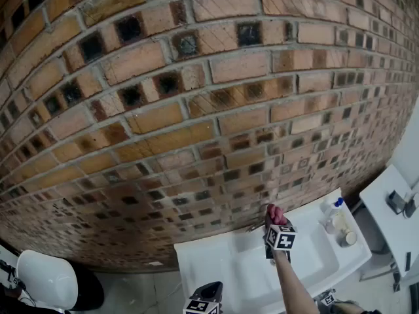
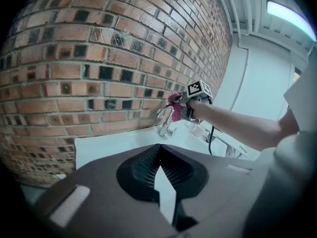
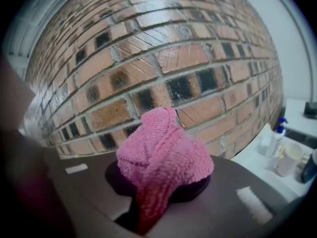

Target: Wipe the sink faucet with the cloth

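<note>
The right gripper [image 3: 157,195] is clamped on the pink cloth [image 3: 166,152], which bunches just ahead of it, right by the faucet [image 2: 165,120] over the sink [image 1: 216,267]. The left gripper [image 2: 163,185] hangs lower, closed and empty.

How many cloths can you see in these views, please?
1: a pink cloth held in the right claw, up by the faucet. Others could be hidden out of view.

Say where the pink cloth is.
The pink cloth is clamped in the right gripper, by the faucet at the back of the sink, lower right in the head view.
</note>
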`<move>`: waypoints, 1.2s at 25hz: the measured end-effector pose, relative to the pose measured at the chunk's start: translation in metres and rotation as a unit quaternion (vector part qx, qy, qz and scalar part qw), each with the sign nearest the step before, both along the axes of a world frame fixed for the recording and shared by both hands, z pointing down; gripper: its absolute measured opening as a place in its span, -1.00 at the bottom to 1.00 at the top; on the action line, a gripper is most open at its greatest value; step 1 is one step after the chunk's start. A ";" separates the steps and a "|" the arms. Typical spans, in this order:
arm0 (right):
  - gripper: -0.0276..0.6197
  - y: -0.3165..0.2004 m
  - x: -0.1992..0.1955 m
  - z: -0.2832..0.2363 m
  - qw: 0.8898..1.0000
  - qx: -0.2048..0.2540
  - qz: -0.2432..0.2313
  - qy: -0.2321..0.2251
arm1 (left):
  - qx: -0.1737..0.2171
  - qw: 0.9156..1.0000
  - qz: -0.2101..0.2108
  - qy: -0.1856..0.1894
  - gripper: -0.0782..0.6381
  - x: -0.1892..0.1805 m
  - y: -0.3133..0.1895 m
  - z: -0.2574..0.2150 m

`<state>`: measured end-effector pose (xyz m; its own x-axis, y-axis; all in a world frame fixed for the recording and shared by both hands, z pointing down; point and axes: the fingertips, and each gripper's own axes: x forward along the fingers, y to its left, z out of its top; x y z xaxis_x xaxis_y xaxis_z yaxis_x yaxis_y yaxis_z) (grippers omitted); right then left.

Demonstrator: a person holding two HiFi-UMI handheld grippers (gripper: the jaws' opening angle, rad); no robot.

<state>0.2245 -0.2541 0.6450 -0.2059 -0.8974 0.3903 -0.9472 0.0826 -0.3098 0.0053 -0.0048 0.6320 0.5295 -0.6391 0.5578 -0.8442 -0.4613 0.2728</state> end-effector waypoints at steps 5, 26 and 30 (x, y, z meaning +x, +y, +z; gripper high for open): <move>-0.70 0.018 -0.040 -0.012 0.996 0.064 -0.041 0.053 | 0.016 1.000 -0.001 0.008 -0.75 0.001 -0.026 -0.008; -0.70 0.032 -0.038 0.047 0.986 -0.027 -0.113 0.119 | 0.031 0.999 -0.029 -0.003 -0.75 -0.043 -0.021 -0.021; -0.70 0.044 0.022 0.013 0.998 -0.001 -0.019 0.052 | 0.028 0.999 -0.037 0.011 -0.75 -0.041 -0.021 -0.022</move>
